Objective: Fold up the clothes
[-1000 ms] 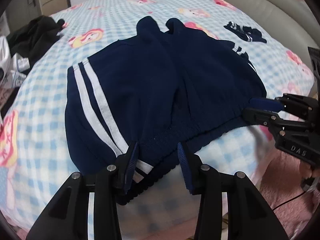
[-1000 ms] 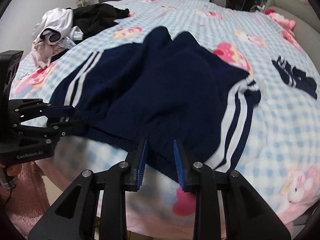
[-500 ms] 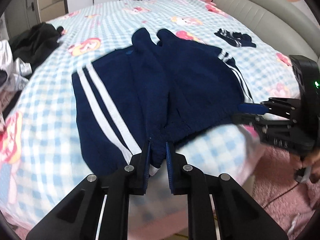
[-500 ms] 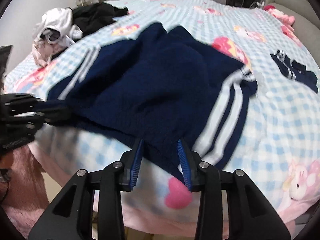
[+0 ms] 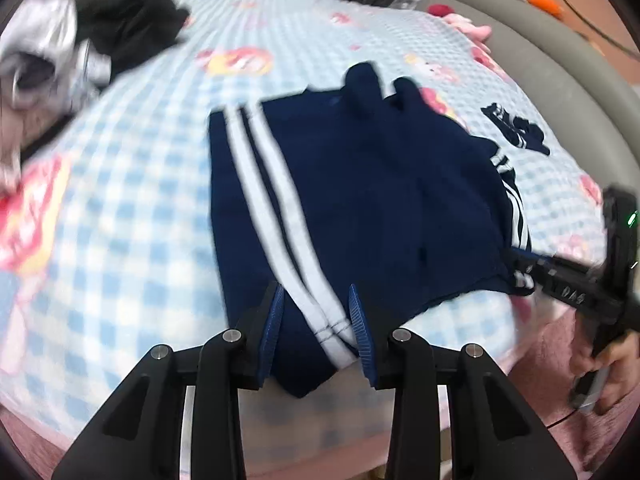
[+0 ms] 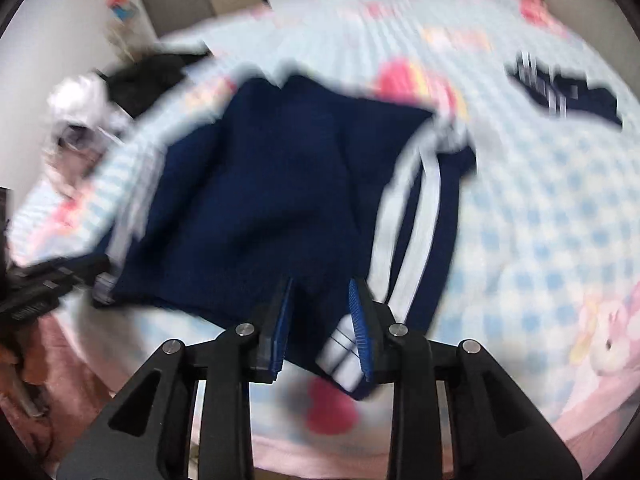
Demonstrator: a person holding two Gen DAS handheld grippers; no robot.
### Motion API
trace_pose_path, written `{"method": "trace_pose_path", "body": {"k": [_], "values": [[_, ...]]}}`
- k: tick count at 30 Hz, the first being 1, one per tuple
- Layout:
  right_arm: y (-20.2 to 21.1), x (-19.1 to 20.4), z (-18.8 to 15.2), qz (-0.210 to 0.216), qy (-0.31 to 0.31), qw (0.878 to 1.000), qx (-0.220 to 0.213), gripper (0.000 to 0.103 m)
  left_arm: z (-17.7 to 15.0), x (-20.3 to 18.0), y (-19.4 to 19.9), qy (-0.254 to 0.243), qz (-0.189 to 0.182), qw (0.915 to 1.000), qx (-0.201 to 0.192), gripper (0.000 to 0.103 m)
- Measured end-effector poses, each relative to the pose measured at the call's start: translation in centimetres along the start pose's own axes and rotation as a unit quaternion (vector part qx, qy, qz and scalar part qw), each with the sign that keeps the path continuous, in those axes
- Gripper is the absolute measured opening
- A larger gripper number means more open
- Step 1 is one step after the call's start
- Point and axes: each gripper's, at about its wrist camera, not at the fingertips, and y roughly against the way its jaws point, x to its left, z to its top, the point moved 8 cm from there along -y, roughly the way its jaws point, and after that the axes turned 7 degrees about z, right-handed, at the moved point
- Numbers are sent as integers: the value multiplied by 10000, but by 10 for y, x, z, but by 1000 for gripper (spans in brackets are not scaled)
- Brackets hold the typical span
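Navy shorts (image 5: 360, 200) with white side stripes lie spread on the blue-checked bedsheet (image 5: 140, 220), waistband at the near edge. Your left gripper (image 5: 316, 320) is opening, its blue pads straddling the striped waistband corner without pressing it. Your right gripper (image 6: 320, 320) stands partly open around the opposite striped corner; motion blur hides whether its pads touch the cloth. Dark socks (image 6: 560, 92) lie well apart on the sheet

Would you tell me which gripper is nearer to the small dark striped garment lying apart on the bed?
Right. The right gripper holds the navy shorts at the corner on the small striped garment's side; the left gripper, jaws opening, is at the far corner.
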Motion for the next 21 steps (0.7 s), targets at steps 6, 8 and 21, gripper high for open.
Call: {"method": "trace_pose_path", "body": {"k": [6, 8, 21], "values": [[7, -11, -27, -272, 57, 9995, 119, 21, -9, 12, 1, 141, 50, 9999, 27, 36], [15, -13, -30, -356, 36, 9993, 147, 21, -6, 10, 7, 214, 79, 9997, -62, 37], [17, -11, -7, -311, -236, 9992, -83, 24, 18, -24, -13, 107, 295, 9995, -16, 40]]}}
